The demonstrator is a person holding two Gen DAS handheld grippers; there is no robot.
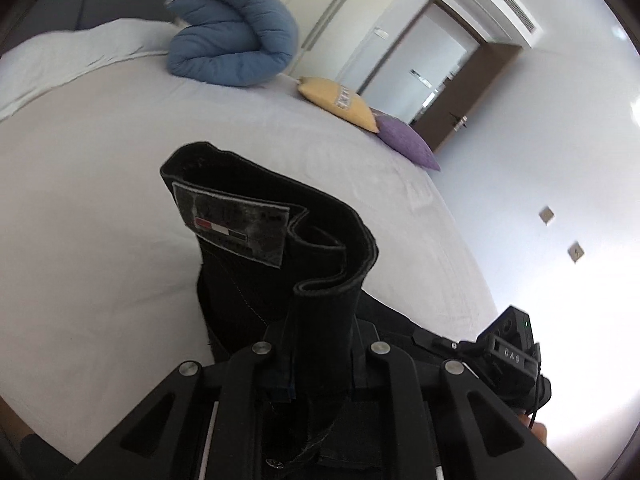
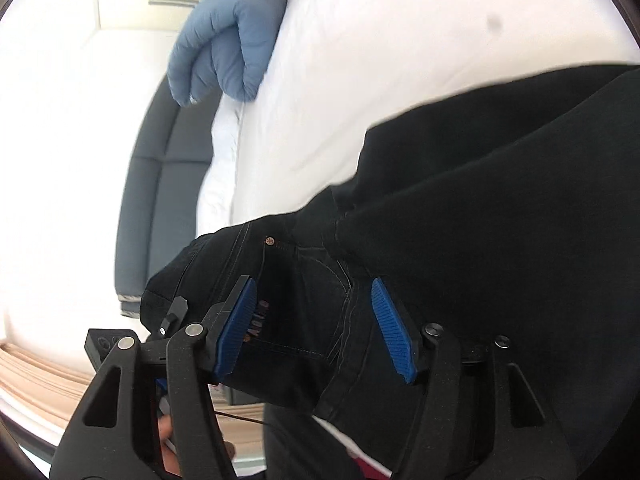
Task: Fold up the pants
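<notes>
- The black pants (image 1: 276,248) hang lifted over the white bed (image 1: 100,208), waistband clenched in my left gripper (image 1: 320,344).
- My right gripper (image 2: 316,328) stands released, its blue pads (image 2: 390,328) straddling the fabric; one pinch alone may slip or bunch.

Black pants (image 1: 320,248) looking like matt denim with pale stitching and a worn woven patch. Left tool (image 1: 320,360) showing matt black plastic with shiny metal pins; right tool (image 2: 316,328) wearing ribbed blue pads (image 2: 390,328). Bed (image 1: 100,200) sheet looking smooth white cloth.
</notes>
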